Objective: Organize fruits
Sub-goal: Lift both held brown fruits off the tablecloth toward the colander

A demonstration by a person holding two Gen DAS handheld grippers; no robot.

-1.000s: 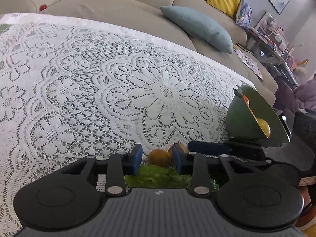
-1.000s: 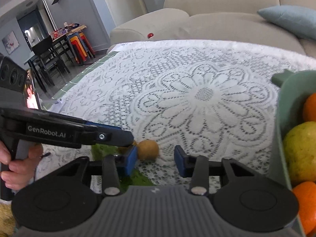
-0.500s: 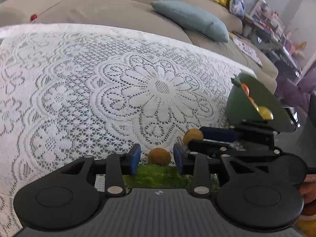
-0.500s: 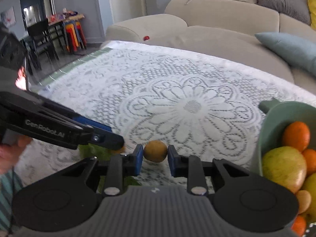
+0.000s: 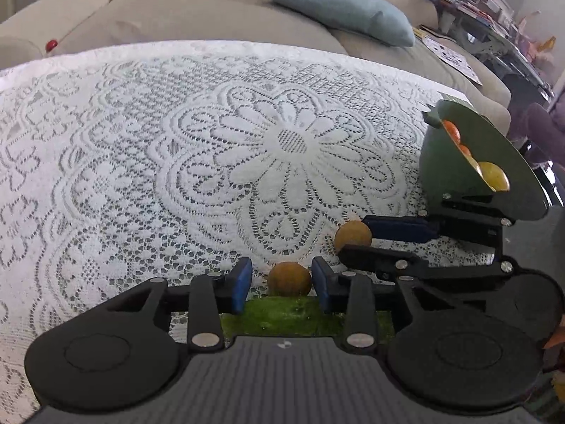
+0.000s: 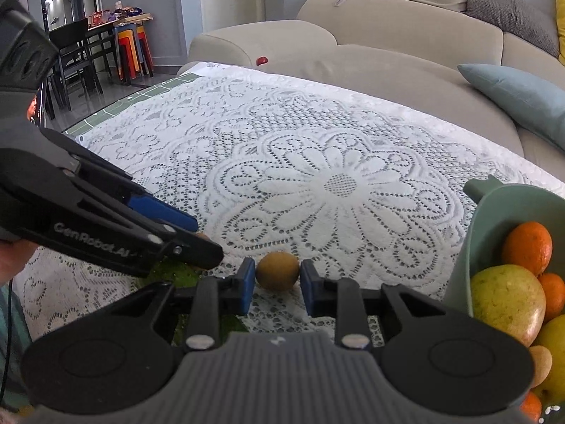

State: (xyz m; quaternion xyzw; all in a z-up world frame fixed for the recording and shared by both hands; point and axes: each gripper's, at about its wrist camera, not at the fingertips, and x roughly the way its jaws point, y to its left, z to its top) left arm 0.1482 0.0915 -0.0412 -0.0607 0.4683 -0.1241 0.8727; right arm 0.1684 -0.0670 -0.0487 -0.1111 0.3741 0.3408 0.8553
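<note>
Two small brown round fruits lie near the table's front edge. In the left wrist view, one fruit (image 5: 289, 278) sits between the open blue pads of my left gripper (image 5: 281, 284), touching the right pad. My right gripper (image 6: 276, 284) is shut on the other brown fruit (image 6: 277, 275), which also shows in the left wrist view (image 5: 352, 235). A green bowl (image 6: 469, 247) at the right holds oranges (image 6: 528, 247) and a yellow-green pear (image 6: 508, 304). A green leafy thing (image 5: 293, 314) lies under my left gripper.
A white lace cloth (image 5: 176, 162) covers the table. A beige sofa (image 6: 388, 53) with a blue cushion (image 5: 339, 10) stands behind it, and a small red object (image 5: 52, 44) rests on the sofa. Dining chairs (image 6: 74, 56) are at far left.
My right gripper has closed its pads onto its brown fruit and drawn back with it. My left gripper stays open around the other fruit.
</note>
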